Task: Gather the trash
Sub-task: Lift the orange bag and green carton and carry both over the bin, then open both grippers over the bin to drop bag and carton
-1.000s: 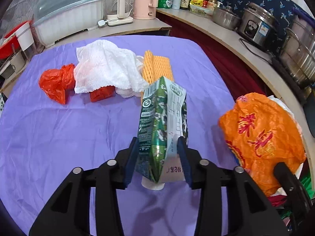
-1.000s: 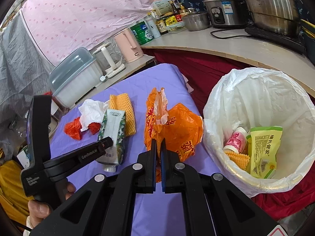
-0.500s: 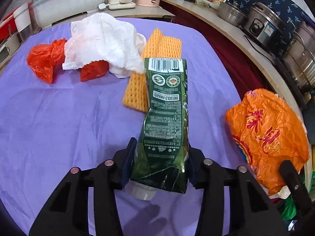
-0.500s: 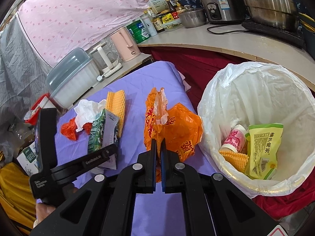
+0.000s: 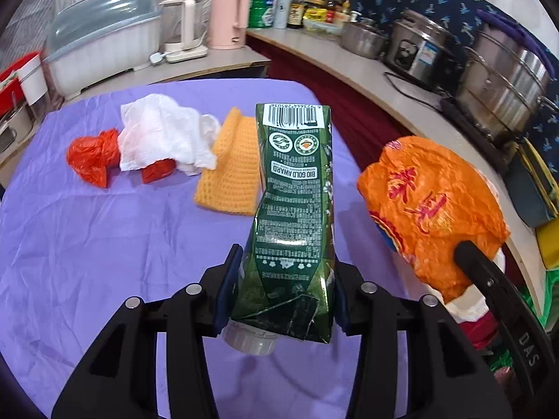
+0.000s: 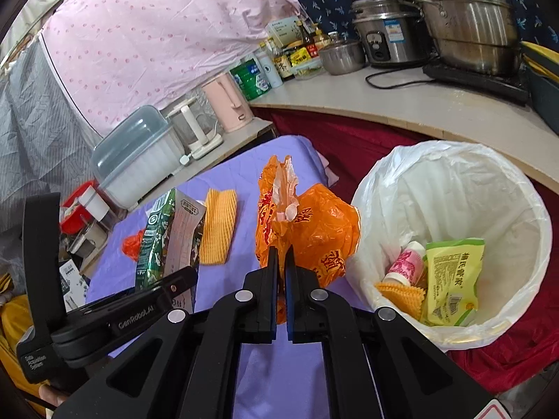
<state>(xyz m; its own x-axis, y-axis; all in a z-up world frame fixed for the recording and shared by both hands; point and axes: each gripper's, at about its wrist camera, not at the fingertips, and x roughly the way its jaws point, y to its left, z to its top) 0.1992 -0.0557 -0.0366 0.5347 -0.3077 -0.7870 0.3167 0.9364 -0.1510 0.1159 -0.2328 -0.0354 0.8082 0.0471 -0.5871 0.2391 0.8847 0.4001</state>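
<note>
your left gripper (image 5: 281,288) is clamped on the cap end of a crushed green drink carton (image 5: 293,209), lifted clear of the purple-covered table (image 5: 87,244). your right gripper (image 6: 281,262) is pinched tight on an orange plastic bag (image 6: 314,230), just beside the white-lined trash bin (image 6: 454,181). farther out on the table lie a yellow foam net (image 5: 232,171), a white paper towel (image 5: 160,136) and a red plastic bag (image 5: 92,157).

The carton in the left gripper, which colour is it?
Dark green carton with white print, best seen in the left wrist view.
</note>
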